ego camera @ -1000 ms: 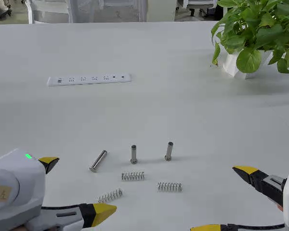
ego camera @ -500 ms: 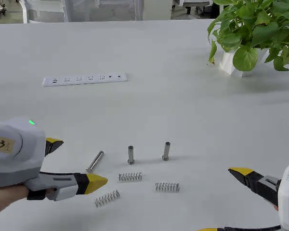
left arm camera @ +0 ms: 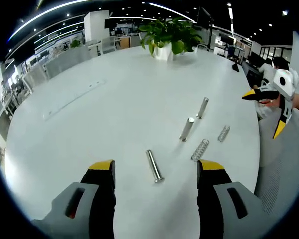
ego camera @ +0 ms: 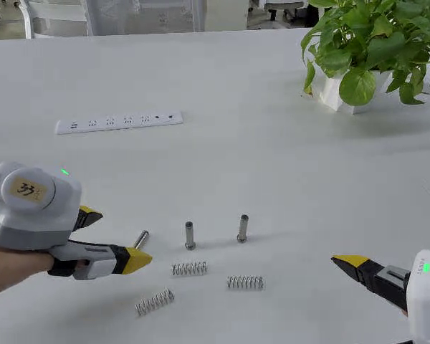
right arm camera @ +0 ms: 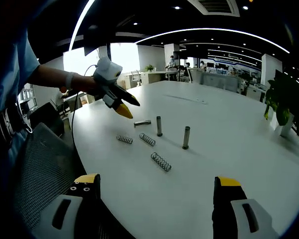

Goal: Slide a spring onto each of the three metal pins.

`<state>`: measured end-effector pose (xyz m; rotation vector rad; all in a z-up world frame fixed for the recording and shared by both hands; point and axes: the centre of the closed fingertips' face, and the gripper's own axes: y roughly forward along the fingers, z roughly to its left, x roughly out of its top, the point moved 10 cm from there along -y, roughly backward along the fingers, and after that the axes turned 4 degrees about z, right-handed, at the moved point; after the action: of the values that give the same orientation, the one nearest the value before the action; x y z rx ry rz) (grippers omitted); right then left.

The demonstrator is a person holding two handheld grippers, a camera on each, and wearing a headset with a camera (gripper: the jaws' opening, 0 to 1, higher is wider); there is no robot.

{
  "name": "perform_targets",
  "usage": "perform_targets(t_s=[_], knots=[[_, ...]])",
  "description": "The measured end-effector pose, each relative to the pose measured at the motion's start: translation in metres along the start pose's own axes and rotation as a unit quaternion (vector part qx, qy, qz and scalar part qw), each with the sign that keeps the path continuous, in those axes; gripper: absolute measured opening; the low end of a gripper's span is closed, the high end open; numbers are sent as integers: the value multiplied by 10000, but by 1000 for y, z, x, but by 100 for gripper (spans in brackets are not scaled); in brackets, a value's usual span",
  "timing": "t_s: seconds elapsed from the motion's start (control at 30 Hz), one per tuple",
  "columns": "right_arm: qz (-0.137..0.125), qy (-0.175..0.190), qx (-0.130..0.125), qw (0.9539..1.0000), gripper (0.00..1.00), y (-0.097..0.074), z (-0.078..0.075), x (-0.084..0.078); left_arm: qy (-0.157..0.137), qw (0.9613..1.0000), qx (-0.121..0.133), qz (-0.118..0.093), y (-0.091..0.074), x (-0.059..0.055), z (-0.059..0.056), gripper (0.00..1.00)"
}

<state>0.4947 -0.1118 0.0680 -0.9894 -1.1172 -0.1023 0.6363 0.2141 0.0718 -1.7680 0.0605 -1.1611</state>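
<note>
Framing the lying pin with spread jaws

The left hand-held gripper point(ego camera: 115, 238) is at the lying pin point(ego camera: 140, 239). Its jaws are spread wide, one on each side of the near end of this pin, and they pinch nothing. To the right of the lying pin two more pins stand upright: the middle pin point(ego camera: 190, 235) near it, and the far pin point(ego camera: 242, 228) beyond that one. Three springs lie flat on the white surface point(ego camera: 272, 165), all nearer to the person than the lying pin: the first spring point(ego camera: 155, 302) just below it, the second spring point(ego camera: 189, 269) and the third spring point(ego camera: 245, 282) further right. No pin carries a spring. The right hand-held gripper point(right arm camera: 157, 180) is well apart to the right of the lying pin, jaws spread, empty. A power strip point(ego camera: 119, 122) lies well beyond the lying pin.
</note>
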Motion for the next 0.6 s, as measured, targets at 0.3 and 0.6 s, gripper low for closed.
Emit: perform_targets(t_s=[0.3, 0.6], knots=[[52, 30, 47, 10000, 91, 1, 1, -1, -442, 9989, -37, 145, 19, -2, 14, 45], [97, 54, 66, 9999, 89, 2, 1, -2, -606, 9976, -71, 321, 32, -2, 16, 33]])
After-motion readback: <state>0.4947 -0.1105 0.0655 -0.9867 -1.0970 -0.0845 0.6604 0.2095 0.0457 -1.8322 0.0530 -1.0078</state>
